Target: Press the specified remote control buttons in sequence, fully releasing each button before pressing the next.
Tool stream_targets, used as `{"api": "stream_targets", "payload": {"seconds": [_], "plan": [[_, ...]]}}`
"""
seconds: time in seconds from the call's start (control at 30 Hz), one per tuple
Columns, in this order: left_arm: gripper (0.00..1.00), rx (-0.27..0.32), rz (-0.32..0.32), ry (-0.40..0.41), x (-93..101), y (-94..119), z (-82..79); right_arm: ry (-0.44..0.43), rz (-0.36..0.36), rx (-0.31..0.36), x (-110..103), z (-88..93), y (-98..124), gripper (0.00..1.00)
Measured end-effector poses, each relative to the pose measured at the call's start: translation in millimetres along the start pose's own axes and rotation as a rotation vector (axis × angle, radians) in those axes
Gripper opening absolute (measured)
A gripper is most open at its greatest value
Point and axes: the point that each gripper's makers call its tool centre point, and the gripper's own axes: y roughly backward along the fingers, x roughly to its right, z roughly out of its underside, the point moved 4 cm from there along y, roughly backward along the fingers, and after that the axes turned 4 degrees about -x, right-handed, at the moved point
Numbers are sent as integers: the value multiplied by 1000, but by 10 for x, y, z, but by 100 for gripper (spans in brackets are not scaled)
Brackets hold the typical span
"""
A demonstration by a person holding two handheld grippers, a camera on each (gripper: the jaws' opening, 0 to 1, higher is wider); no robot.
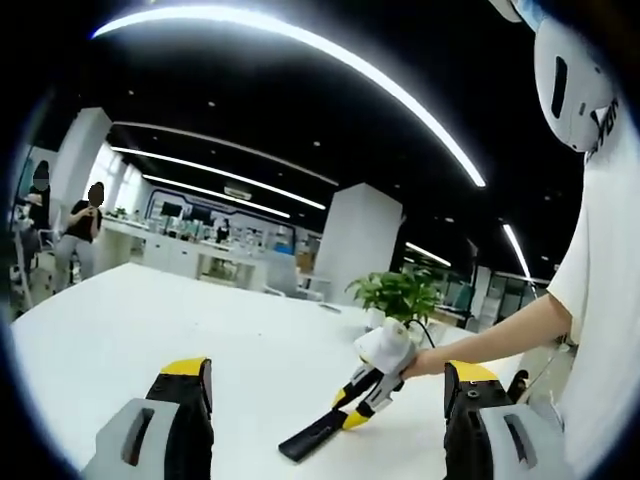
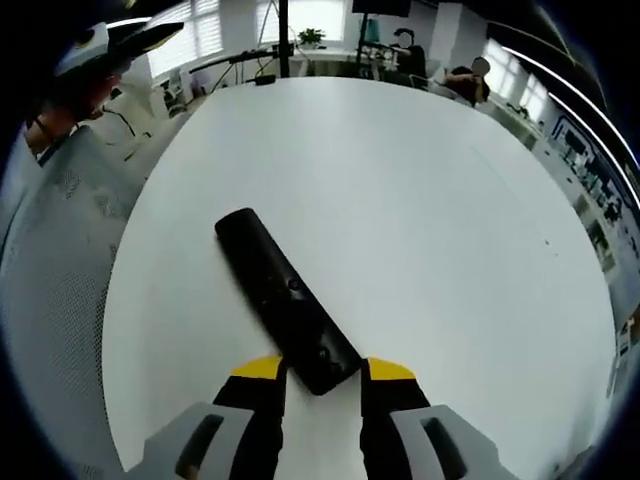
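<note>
Right gripper (image 2: 318, 385) sits over the near end of the black remote (image 2: 287, 298) on the white table (image 2: 430, 220), jaws narrow w/ that end between the tips; can't tell if they actually clamp it. Left gripper (image 1: 325, 385) is held wide, nothing in it, remote ahead & slightly right of it. Looks like the approach before a button press; next needs a tip lowered onto the target button, then full release.

No lettering, label, brand or number is legible on anything here.
</note>
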Motion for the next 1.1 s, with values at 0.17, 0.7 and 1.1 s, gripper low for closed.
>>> {"api": "stream_targets", "payload": {"seconds": [0.17,0.7,1.1], "plan": [[99,-4,-4,0,-19,14,6,-55,38,1,111,43,28,8],[99,-22,1,-11,-37,-8,25,162,-47,113,-111,-332,-85,38],[99,-23,-22,2,-64,-9,37,166,-3,83,102,-336,-104,21]]}}
